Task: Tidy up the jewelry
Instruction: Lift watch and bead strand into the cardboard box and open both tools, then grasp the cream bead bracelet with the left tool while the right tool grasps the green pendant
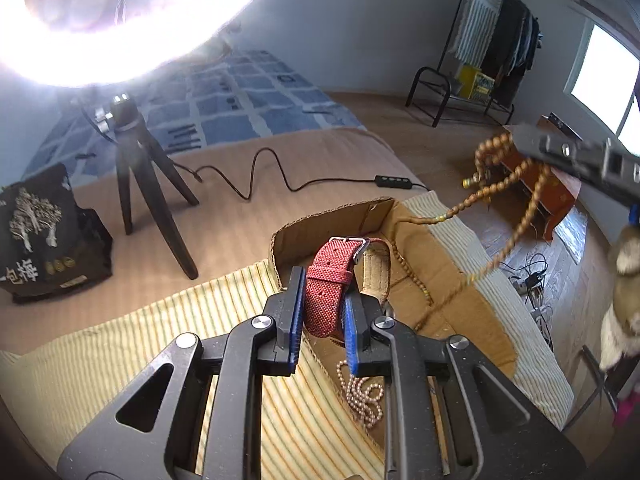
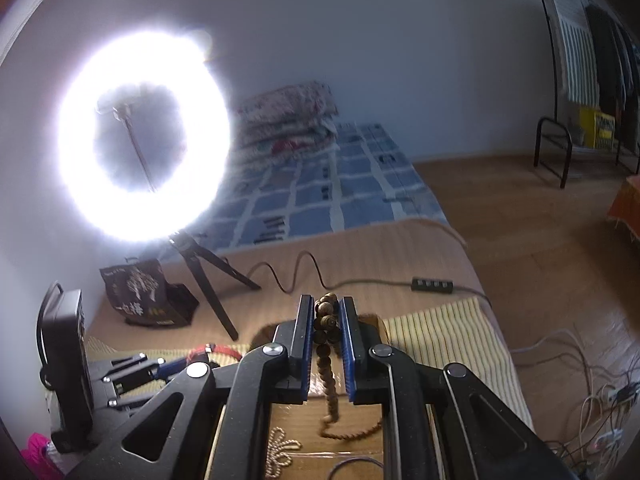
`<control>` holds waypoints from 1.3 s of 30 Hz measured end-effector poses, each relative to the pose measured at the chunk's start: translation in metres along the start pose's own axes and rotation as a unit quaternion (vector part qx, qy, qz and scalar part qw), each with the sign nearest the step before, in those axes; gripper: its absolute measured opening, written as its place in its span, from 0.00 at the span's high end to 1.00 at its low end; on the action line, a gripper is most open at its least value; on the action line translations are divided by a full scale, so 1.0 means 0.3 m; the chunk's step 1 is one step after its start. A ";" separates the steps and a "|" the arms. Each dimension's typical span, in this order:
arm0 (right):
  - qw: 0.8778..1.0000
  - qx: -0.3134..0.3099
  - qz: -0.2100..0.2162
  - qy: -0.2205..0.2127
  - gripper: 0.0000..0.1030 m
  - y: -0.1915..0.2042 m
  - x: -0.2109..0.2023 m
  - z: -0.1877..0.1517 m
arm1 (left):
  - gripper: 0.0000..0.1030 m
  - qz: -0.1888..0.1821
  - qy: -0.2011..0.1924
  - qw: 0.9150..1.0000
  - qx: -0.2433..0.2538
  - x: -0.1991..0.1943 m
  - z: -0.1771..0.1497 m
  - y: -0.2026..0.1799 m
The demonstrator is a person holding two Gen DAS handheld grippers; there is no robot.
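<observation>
My left gripper (image 1: 322,280) is shut on a red woven watch strap (image 1: 329,276) and holds it over the open cardboard box (image 1: 452,280). A small-bead pale chain (image 1: 362,394) lies in the box below it. My right gripper (image 2: 325,304) is shut on a brown wooden bead string (image 2: 326,344), whose loops hang down into the box. In the left wrist view the right gripper (image 1: 516,140) is up at the right with the bead string (image 1: 516,184) trailing down to the box. The left gripper (image 2: 160,364) with the red strap (image 2: 218,350) shows low left in the right wrist view.
The box sits on a striped yellow cloth (image 1: 168,344) on a tan mat. A ring light (image 2: 144,136) on a black tripod (image 1: 148,184) stands behind, with its cable and switch (image 1: 394,182). A dark printed bag (image 1: 44,232) is at the left. The floor drops off at the right.
</observation>
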State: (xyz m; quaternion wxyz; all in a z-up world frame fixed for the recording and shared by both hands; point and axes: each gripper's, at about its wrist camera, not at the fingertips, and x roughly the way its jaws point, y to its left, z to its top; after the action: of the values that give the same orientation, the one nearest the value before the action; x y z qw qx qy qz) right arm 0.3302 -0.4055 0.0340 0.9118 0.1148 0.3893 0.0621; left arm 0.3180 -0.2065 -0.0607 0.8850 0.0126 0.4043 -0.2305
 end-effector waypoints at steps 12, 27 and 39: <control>0.999 0.006 -0.002 0.051 0.90 -0.046 0.120 -0.112 | 0.85 0.008 0.023 1.000 -0.005 0.101 0.001 -0.005; 0.998 0.006 -0.014 0.065 0.60 -0.046 0.092 -0.160 | 0.63 0.008 0.013 1.000 -0.006 0.050 0.014 -0.017; 0.998 0.001 -0.023 0.054 0.53 0.001 -0.040 -0.194 | 0.63 0.020 -0.022 1.000 -0.004 -0.141 -0.001 -0.005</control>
State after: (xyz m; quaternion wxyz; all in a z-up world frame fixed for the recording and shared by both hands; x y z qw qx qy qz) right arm 0.2797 -0.3983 0.0036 0.8904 0.1033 0.4407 0.0470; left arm 0.2932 -0.1910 -0.0303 0.8981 0.0120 0.3857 -0.2109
